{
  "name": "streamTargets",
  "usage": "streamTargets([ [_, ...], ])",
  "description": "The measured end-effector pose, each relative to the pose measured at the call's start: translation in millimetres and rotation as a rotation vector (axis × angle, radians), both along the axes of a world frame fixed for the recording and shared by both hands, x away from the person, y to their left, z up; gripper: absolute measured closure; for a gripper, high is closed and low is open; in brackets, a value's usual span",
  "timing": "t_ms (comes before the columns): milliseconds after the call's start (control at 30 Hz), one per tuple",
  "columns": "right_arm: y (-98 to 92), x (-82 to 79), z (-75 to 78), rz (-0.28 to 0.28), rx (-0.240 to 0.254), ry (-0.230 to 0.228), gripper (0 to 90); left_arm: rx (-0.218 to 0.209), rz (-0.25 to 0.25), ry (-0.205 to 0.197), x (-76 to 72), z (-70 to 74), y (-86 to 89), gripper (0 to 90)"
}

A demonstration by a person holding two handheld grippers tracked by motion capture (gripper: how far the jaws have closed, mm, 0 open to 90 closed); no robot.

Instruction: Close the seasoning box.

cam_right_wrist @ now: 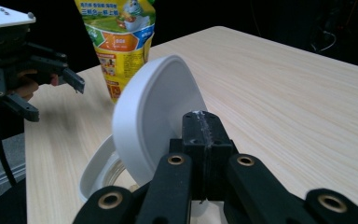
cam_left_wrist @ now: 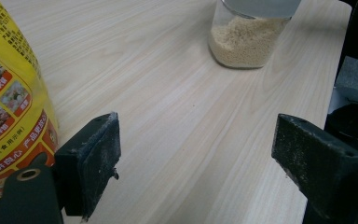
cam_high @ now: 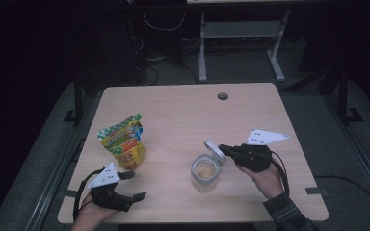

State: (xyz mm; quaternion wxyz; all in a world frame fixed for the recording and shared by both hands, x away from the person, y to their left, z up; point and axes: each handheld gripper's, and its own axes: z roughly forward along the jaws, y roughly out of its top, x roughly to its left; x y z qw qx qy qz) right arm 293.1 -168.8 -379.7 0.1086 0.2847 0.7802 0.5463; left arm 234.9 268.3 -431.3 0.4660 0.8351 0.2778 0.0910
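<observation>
Your table (cam_high: 183, 110) is light wood, with a round hole (cam_high: 222, 96) near its far edge; a jar (cam_high: 204, 172) stands near the front, right of centre, and a pouch (cam_high: 122, 142) stands upright at the near left.

Your right gripper (cam_high: 221, 149) reaches in from the right, just above the jar's far-right rim; its jaws are clenched on the edge of a white lid (cam_high: 214, 150); the lid is tilted steeply, raised off the jar mouth. In the right gripper view the lid (cam_right_wrist: 156, 116) stands on edge ahead of the closed jaws, with the jar's white rim (cam_right_wrist: 95, 170) below and left of it; the pouch (cam_right_wrist: 121, 44) stands beyond, and your left gripper (cam_right_wrist: 56, 93) shows at far left, jaws apart.

The jar is clear, holding pale grains (cam_left_wrist: 247, 44) in its lower part.

Your left gripper (cam_high: 134, 185) sits at the near-left corner, just in front of the pouch, jaws released and grasping nothing; in the left gripper view bare table lies between them, the pouch (cam_left_wrist: 9, 93) is just beside the left jaw; I cannot tell whether they touch; the jar (cam_left_wrist: 249, 35) stands well ahead.
</observation>
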Motion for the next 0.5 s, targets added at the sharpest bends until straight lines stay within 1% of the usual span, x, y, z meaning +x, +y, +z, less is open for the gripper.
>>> streamTargets([
  [233, 9.3, -4.3, -4.4, 0.039, -0.011, 0.014, 89.9, 0.001, -0.001, 0.003, -0.5, 0.5, -0.2, 15.1],
  [367, 16.7, -6.4, -8.6, 0.065, -0.029, 0.020, 89.9, 0.000, -0.001, 0.000, -0.4, 0.7, 0.3, 15.1],
  [500, 18.9, -7.3, -9.1, 0.071, -0.033, 0.016, 89.9, 0.000, -0.001, -0.002, -0.5, 0.5, 0.1, 15.1],
])
